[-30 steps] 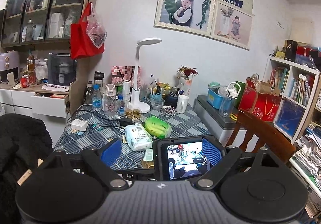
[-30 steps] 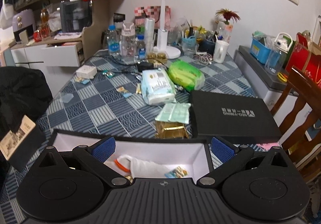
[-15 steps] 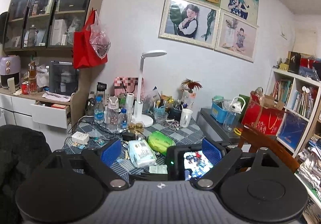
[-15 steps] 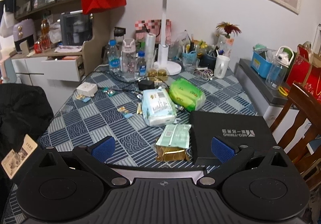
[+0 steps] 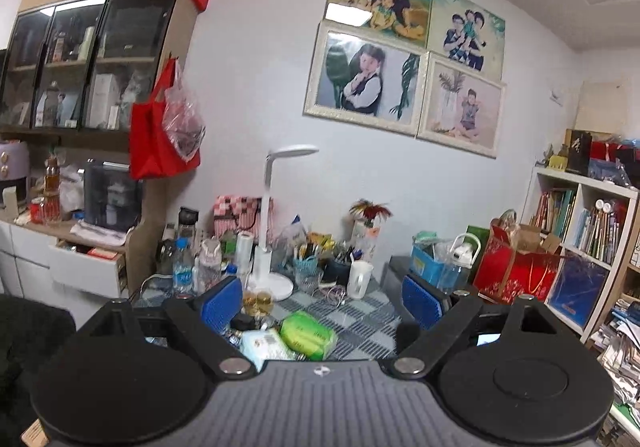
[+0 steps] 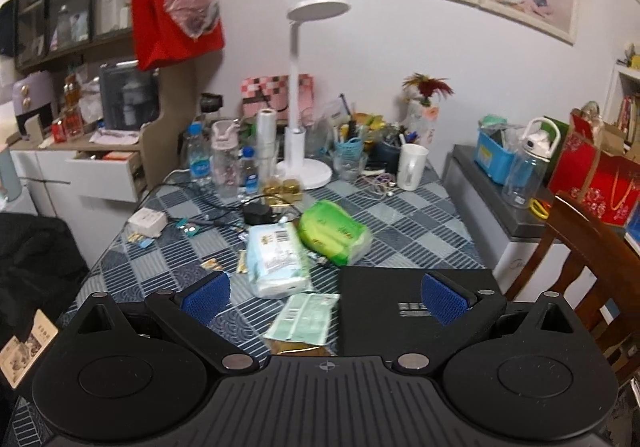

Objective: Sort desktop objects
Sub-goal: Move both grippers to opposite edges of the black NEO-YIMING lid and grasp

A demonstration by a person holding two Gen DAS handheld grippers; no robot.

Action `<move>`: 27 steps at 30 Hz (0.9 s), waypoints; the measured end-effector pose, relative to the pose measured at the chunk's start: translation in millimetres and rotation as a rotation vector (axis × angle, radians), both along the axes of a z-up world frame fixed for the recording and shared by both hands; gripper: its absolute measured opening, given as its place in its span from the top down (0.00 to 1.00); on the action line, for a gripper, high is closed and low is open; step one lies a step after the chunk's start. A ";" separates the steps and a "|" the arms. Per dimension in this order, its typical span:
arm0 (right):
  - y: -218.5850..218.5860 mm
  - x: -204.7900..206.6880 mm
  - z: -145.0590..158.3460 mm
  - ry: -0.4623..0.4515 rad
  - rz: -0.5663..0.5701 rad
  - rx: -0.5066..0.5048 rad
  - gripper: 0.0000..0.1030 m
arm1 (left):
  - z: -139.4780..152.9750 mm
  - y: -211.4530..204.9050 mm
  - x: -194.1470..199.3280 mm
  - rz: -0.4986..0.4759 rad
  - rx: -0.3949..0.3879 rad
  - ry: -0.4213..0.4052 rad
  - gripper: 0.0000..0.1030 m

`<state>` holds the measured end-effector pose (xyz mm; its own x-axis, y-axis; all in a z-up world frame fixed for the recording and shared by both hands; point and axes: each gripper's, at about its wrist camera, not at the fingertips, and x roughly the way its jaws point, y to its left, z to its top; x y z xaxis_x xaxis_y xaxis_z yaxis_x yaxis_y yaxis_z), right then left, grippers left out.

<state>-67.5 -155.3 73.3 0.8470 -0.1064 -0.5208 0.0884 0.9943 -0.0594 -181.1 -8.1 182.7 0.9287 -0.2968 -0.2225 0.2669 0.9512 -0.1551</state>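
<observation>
Packets lie ahead of the right gripper (image 6: 324,297), fingers wide, holding nothing; the mint packet (image 6: 302,317) is nearest (long way pointing forward). Left gripper (image 5: 322,305) is wide too, higher up.

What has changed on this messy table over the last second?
Both grippers rose and pulled back. The left gripper, open, showed a lit phone screen between its fingers a second ago; only a sliver shows now at its right. The open right gripper hung over an open white-lined box, now out of view. The green tissue pack, flat black box and white desk lamp stayed put.
</observation>
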 end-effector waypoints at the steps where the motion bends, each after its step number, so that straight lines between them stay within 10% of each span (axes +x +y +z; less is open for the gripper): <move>1: -7.3 -0.9 2.0 -0.006 -0.009 0.001 0.00 | 2.1 -4.1 1.9 -0.001 -0.001 -0.006 0.00; 27: -198.6 21.5 -2.3 0.018 -0.098 0.069 0.00 | -30.1 -115.2 104.7 -0.001 0.000 0.128 0.00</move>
<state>-46.0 -353.9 71.0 0.8248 -0.1511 -0.5449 0.1845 0.9828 0.0066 -76.4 -123.2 152.6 0.8924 -0.2980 -0.3389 0.2462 0.9509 -0.1877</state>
